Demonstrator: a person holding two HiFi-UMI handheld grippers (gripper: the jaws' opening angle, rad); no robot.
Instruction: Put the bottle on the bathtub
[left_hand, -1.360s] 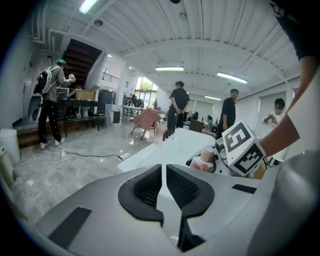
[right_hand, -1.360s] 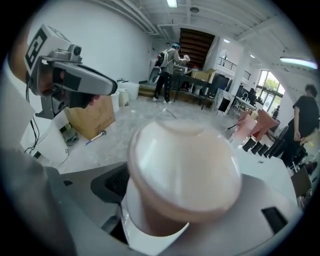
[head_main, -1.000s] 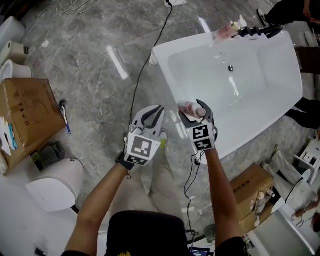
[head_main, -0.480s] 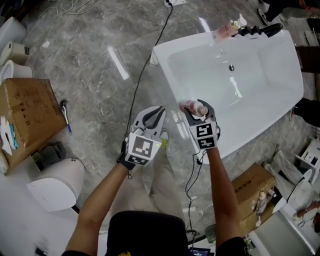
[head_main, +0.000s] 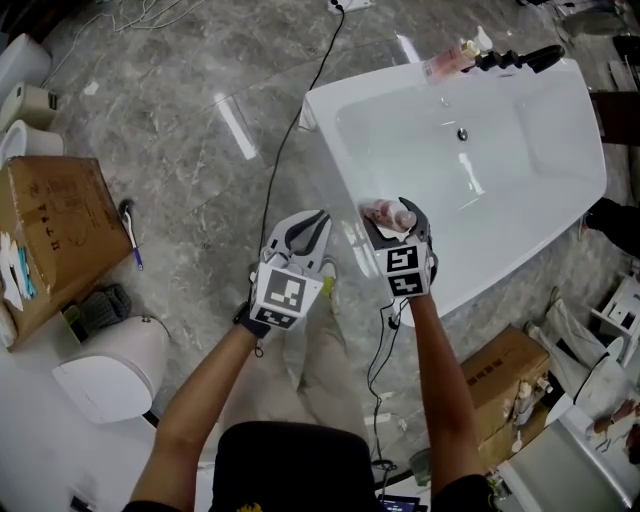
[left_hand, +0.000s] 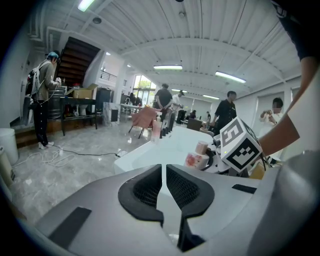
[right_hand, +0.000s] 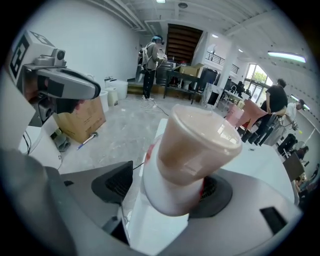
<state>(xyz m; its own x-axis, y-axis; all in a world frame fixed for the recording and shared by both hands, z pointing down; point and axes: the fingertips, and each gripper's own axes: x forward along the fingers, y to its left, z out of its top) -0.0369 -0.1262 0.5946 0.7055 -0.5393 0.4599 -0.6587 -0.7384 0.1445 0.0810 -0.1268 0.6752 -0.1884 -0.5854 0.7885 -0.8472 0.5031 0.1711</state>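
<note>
A white bottle with a pinkish cap (head_main: 382, 211) is held in my right gripper (head_main: 393, 221), which is shut on its body. It hangs over the near rim of the white bathtub (head_main: 560, 120). In the right gripper view the bottle (right_hand: 185, 160) fills the middle, cap tilted toward the camera, between the dark pads (right_hand: 116, 183). My left gripper (head_main: 306, 226) is over the grey floor just left of the tub, jaws together with nothing in them. From the left gripper view (left_hand: 164, 175) the bottle (left_hand: 198, 158) shows at the right.
A second pink bottle (head_main: 450, 62) and a black tap (head_main: 515, 60) sit at the tub's far rim. A black cable (head_main: 300, 110) runs across the floor. Cardboard boxes (head_main: 45, 235) (head_main: 500, 385) and a white toilet (head_main: 110, 370) stand nearby. People stand in the background.
My right gripper has shifted the bottle slightly farther over the tub's near rim. The left gripper has stayed nearly in place.
</note>
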